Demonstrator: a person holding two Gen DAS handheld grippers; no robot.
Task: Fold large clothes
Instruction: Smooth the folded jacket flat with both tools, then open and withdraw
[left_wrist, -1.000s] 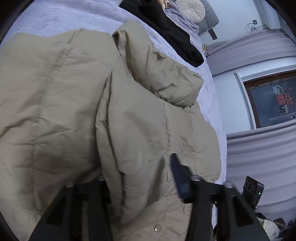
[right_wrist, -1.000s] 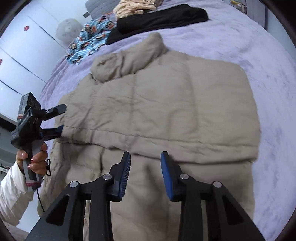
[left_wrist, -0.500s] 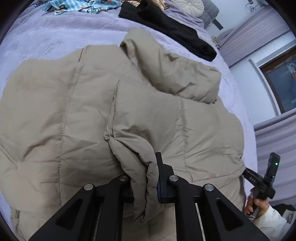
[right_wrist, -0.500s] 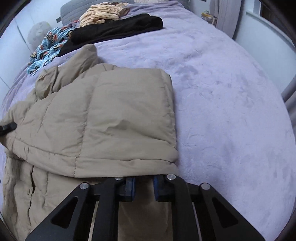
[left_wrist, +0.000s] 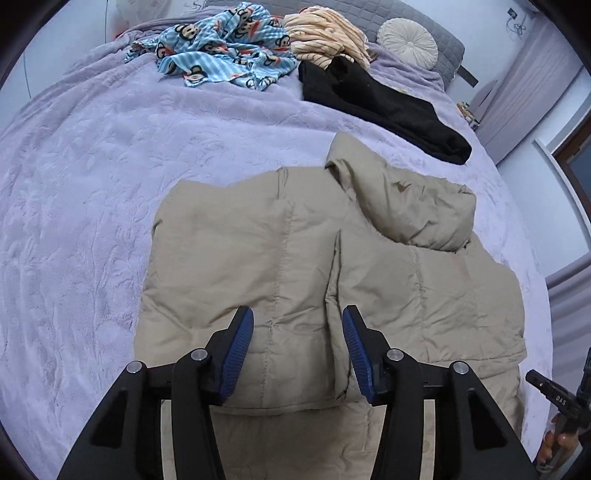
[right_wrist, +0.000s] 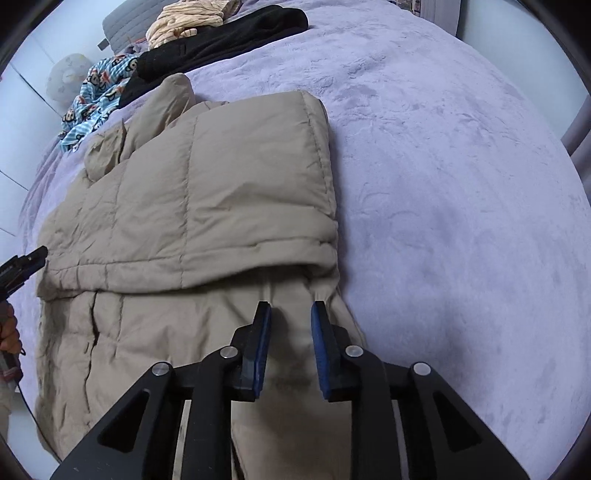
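Under my left gripper the jaws are opening and hold nothing now; half a second ago they pinched a fold of the beige quilted puffer jacket, which has since dropped flat. My right gripper is opening too, its blue pads apart above the jacket's lower panel with no cloth between them, where before they were nearly closed at the folded edge. That jacket lies folded on the lilac plush bedspread, hood toward the headboard. Beyond it sit a black garment, a blue monkey-print cloth and a round cream cushion.
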